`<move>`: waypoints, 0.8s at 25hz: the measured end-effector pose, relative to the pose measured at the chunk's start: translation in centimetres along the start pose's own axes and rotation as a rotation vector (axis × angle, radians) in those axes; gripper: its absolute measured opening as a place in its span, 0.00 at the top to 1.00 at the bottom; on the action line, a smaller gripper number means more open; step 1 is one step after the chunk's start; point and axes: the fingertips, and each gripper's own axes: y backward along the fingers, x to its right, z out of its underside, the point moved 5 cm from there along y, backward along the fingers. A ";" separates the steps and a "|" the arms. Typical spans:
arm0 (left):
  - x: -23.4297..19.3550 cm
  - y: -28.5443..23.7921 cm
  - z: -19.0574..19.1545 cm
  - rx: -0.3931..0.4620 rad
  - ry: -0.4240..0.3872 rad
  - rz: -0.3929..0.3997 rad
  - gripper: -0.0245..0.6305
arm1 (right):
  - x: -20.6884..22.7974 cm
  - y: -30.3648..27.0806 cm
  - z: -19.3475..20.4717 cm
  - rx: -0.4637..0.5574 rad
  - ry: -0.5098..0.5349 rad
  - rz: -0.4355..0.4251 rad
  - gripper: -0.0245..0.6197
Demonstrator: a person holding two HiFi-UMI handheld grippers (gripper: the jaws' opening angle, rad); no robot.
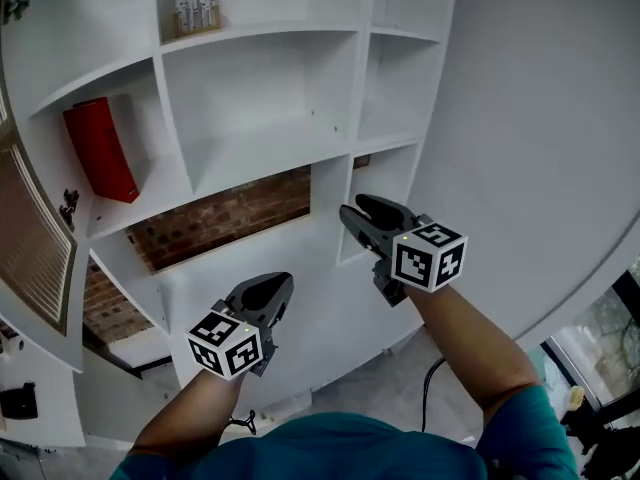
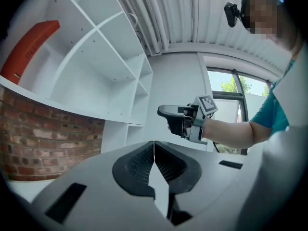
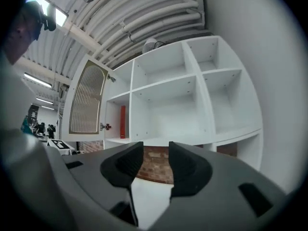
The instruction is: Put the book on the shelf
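A red book (image 1: pixel 100 148) stands leaning in a left compartment of the white shelf unit (image 1: pixel 260 143); it also shows in the left gripper view (image 2: pixel 29 49) and, small, in the right gripper view (image 3: pixel 122 121). My left gripper (image 1: pixel 270 290) hangs low in front of the unit, its pads (image 2: pixel 166 162) pressed together with nothing between them. My right gripper (image 1: pixel 360 211) is higher and further right, near the lower right compartments. Its jaws stand apart with only the brick wall seen through the gap (image 3: pixel 155 165). Neither gripper touches the book.
A ribbed cabinet door (image 1: pixel 30 238) hangs open at the far left. Brick wall (image 1: pixel 225 213) shows behind the lower openings. A small wooden stand with white pieces (image 1: pixel 197 10) sits on the top shelf. A black cable (image 1: pixel 430 378) lies on the floor by my right arm.
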 end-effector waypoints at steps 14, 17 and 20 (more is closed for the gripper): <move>18.7 -11.8 4.8 -0.061 -0.003 0.362 0.93 | 5.9 32.4 7.1 -0.009 -0.082 0.418 0.85; 22.5 -13.6 6.2 -0.074 -0.004 0.438 0.93 | 5.1 37.9 9.0 -0.029 -0.065 0.494 0.86; 25.8 -14.8 7.7 -0.091 -0.007 0.505 0.93 | 4.0 42.9 11.4 -0.033 -0.081 0.566 0.90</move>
